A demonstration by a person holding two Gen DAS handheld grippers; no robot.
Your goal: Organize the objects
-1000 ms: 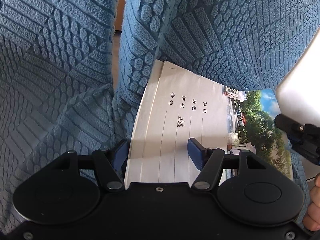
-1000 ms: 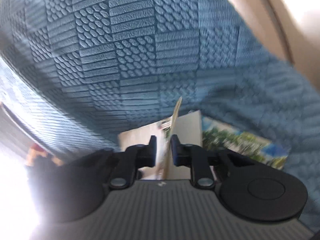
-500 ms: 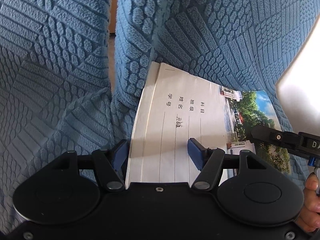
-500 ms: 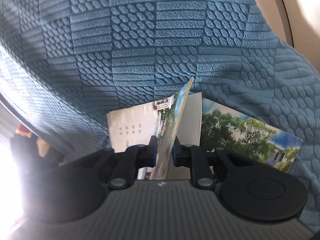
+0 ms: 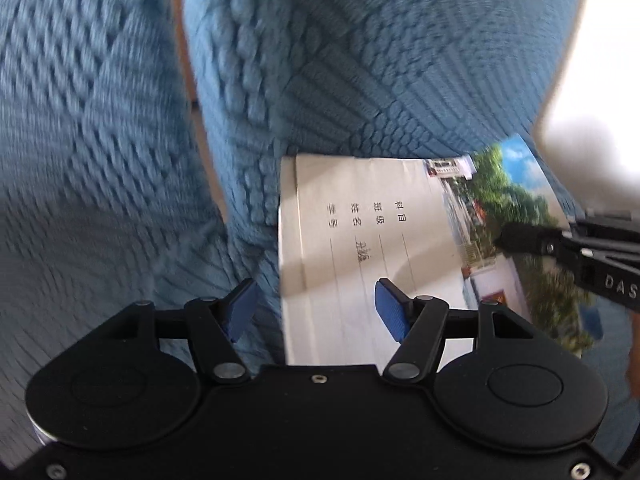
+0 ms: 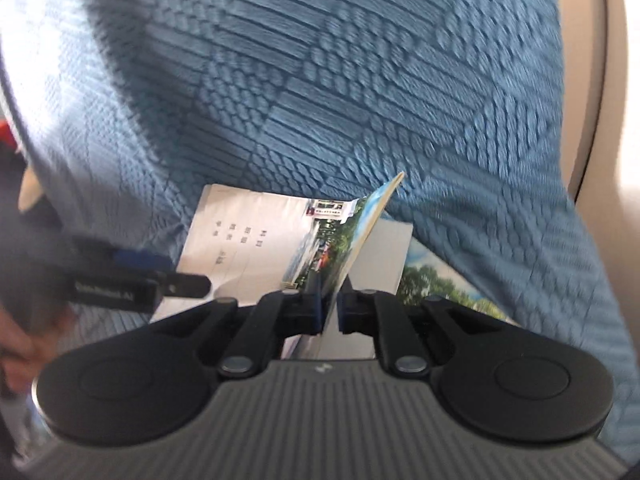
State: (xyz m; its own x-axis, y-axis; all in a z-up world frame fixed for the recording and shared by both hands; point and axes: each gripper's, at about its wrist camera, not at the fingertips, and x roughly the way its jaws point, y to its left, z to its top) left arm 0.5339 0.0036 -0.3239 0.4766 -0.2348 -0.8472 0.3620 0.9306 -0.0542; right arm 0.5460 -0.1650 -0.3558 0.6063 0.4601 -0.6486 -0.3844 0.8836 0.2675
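Observation:
A thin exercise book (image 5: 360, 240) with a white cover, printed Chinese lines and a tree photo strip lies on the blue sofa seat; it also shows in the right wrist view (image 6: 256, 240). My left gripper (image 5: 316, 312) is open, its right finger over the book's near edge. My right gripper (image 6: 329, 312) is shut on the cover (image 6: 360, 236) and holds it lifted on edge. A second book with a tree photo (image 6: 444, 284) lies under it. My right gripper also shows in the left wrist view (image 5: 560, 244); my left gripper shows in the right wrist view (image 6: 160, 280).
The blue textured sofa cover (image 5: 360, 60) fills both views, seat and backrest. A gap between cushions (image 5: 188, 80) runs at the left. A beige sofa frame edge (image 6: 600, 80) is at the far right. My hand (image 6: 24, 340) shows at the left edge.
My left gripper has shifted left, so the book now sits right of centre. My right gripper has drawn closer with the cover, still lifted. Both views are motion-blurred.

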